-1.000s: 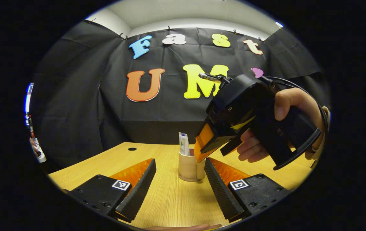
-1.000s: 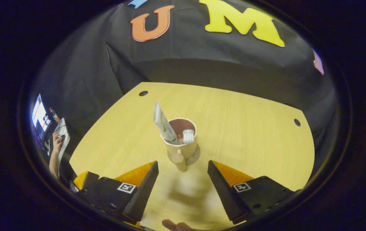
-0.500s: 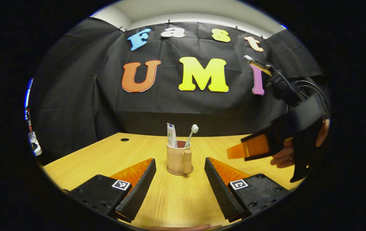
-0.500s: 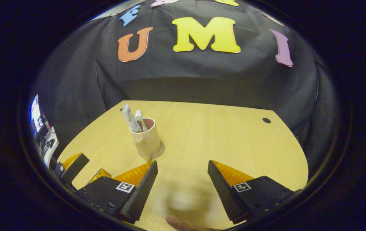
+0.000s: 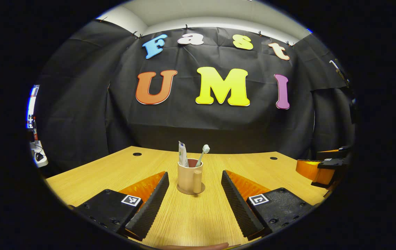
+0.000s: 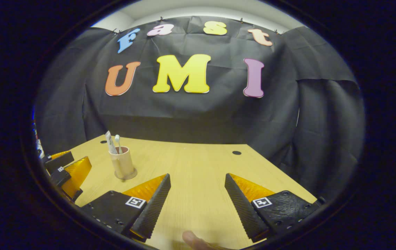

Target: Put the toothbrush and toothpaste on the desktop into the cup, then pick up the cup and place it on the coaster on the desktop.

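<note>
A beige cup [image 5: 189, 176] with a handle stands upright on a round brown coaster [image 5: 191, 190] mid-table. A white toothpaste tube [image 5: 183, 154] and a toothbrush [image 5: 203, 153] stick out of it. My left gripper [image 5: 195, 196] is open, its fingers either side of the cup but nearer than it, not touching. In the right gripper view the cup [image 6: 121, 165] sits far left, with the toothpaste tube [image 6: 109, 138] and toothbrush [image 6: 117, 141] in it. My right gripper [image 6: 198, 201] is open over bare wood, well right of the cup.
The wooden table [image 5: 201, 222] has small cable holes near its back edge. The right gripper's orange finger [image 5: 314, 171] shows at the right rim of the left gripper view. The left gripper's orange fingers [image 6: 74, 171] show at the left of the right gripper view.
The right gripper has drawn away from the cup to the right and levelled out, empty. The cup with both items stays on the coaster. The left gripper has barely moved.
</note>
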Demonstrator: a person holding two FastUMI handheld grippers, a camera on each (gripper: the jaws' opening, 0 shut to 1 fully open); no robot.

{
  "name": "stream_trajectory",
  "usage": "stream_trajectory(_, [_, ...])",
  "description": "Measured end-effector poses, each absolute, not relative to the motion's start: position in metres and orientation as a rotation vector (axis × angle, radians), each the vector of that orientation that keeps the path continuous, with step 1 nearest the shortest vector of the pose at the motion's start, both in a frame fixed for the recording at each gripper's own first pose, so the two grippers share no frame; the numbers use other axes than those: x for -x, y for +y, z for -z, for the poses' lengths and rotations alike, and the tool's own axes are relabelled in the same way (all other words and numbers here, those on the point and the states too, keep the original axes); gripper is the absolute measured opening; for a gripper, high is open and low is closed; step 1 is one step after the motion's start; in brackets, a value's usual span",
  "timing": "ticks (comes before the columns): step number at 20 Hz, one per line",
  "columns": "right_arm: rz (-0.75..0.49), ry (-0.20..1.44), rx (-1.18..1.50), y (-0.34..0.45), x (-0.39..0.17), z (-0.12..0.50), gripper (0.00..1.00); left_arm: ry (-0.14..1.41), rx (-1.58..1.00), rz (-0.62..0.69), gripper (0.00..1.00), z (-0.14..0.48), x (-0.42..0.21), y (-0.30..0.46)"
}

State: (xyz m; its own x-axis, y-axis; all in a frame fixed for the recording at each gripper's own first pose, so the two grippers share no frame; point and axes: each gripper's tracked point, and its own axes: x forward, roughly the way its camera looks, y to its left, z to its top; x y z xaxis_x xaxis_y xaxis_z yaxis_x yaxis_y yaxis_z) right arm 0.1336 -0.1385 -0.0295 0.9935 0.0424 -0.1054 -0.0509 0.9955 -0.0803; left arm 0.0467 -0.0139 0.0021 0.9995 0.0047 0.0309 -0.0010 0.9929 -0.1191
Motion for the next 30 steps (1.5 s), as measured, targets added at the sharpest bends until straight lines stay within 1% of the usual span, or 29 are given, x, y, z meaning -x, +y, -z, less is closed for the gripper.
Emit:
stream_trajectory(2, [-0.063,0.033,0.08,-0.137,-0.123,0.019,0.96,-0.036,0.127,0.007,0.96,-0.005,-0.043,-0.019])
stream_trajectory(3, [-0.059,-0.003,0.085,-0.136,-0.121,0.015,0.93,-0.036,0.119,0.008,0.96,-0.006,-0.042,-0.02])
stream_trajectory(4, [-0.056,-0.033,0.089,-0.135,-0.116,0.011,0.96,-0.038,0.108,0.006,0.96,-0.008,-0.04,-0.019])
stream_trajectory(5, [-0.055,-0.055,0.098,-0.135,-0.112,0.009,0.94,-0.041,0.101,0.002,0.96,-0.009,-0.039,-0.018])
stream_trajectory(6, [-0.062,-0.071,0.108,-0.133,-0.109,0.008,0.96,-0.041,0.096,0.004,0.96,-0.011,-0.039,-0.018])
stream_trajectory(10, [-0.067,-0.049,0.092,-0.124,-0.109,0.013,0.95,-0.051,0.09,-0.003,0.96,-0.018,-0.035,-0.015])
stream_trajectory(11, [-0.072,-0.045,0.083,-0.121,-0.11,0.013,0.95,-0.05,0.092,-0.004,0.96,-0.019,-0.035,-0.015])
stream_trajectory(12, [-0.069,-0.042,0.08,-0.125,-0.109,0.014,0.98,-0.048,0.093,-0.003,0.96,-0.019,-0.035,-0.015])
stream_trajectory(13, [-0.063,-0.042,0.076,-0.126,-0.11,0.013,0.95,-0.045,0.091,-0.005,0.96,-0.02,-0.034,-0.015])
stream_trajectory(15, [-0.062,-0.045,0.062,-0.125,-0.11,0.012,0.95,-0.042,0.087,-0.007,0.96,-0.02,-0.035,-0.016])
stream_trajectory(16, [-0.061,-0.048,0.053,-0.125,-0.11,0.012,0.97,-0.044,0.087,-0.009,0.96,-0.02,-0.034,-0.015])
stream_trajectory(18, [-0.05,-0.053,0.046,-0.126,-0.111,0.012,0.97,-0.044,0.085,-0.013,0.96,-0.021,-0.035,-0.015])
stream_trajectory(19, [-0.05,-0.051,0.045,-0.126,-0.112,0.013,0.95,-0.041,0.085,-0.01,0.96,-0.021,-0.035,-0.016])
stream_trajectory(23, [-0.047,-0.042,0.042,-0.128,-0.114,0.017,0.95,-0.035,0.085,0.0,0.96,-0.018,-0.034,-0.019])
stream_trajectory(24, [-0.045,-0.04,0.041,-0.129,-0.113,0.017,0.98,-0.032,0.083,-0.001,0.96,-0.018,-0.034,-0.019])
stream_trajectory(25, [-0.043,-0.043,0.041,-0.13,-0.114,0.017,0.98,-0.032,0.08,-0.001,0.96,-0.018,-0.034,-0.018])
stream_trajectory(27, [-0.041,-0.044,0.045,-0.131,-0.114,0.018,0.95,-0.032,0.078,-0.001,0.96,-0.018,-0.034,-0.019])
stream_trajectory(30, [-0.045,-0.042,0.045,-0.129,-0.112,0.02,0.95,-0.027,0.079,-0.003,0.96,-0.016,-0.033,-0.018])
